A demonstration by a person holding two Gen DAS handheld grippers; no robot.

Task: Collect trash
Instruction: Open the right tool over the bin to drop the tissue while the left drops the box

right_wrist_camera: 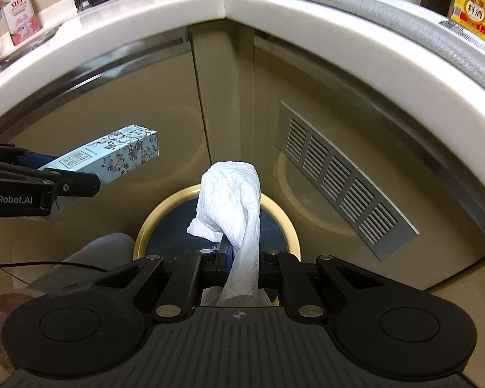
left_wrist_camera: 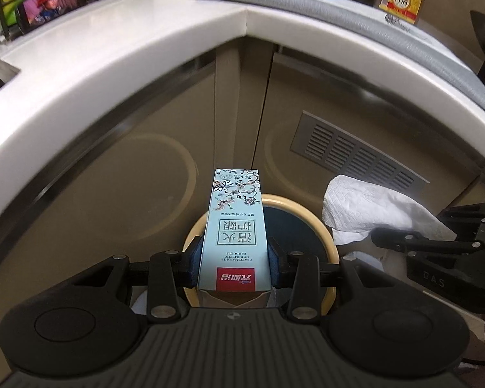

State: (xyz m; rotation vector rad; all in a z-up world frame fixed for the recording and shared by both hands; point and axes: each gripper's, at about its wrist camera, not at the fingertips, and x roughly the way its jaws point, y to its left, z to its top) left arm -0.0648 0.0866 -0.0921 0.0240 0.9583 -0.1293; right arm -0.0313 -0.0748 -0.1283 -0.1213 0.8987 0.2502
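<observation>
Left claw (left_wrist_camera: 234, 258) clamped on pale-blue floral carton (left_wrist_camera: 234, 226), right claw (right_wrist_camera: 242, 265) pinched tight on crumpled white paper towel (right_wrist_camera: 232, 200), both held above the yellow-rimmed bin (right_wrist_camera: 152, 216) below the white surface (right_wrist_camera: 274, 3) corner.

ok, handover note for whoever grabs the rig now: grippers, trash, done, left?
Left gripper: shut on the blue carton, above the trash bin.
Right gripper: shut on the white paper towel, also over the bin.
Done: both pieces picked up and brought to the bin below the counter.
Left: release both into the bin; nothing dropped yet.
</observation>
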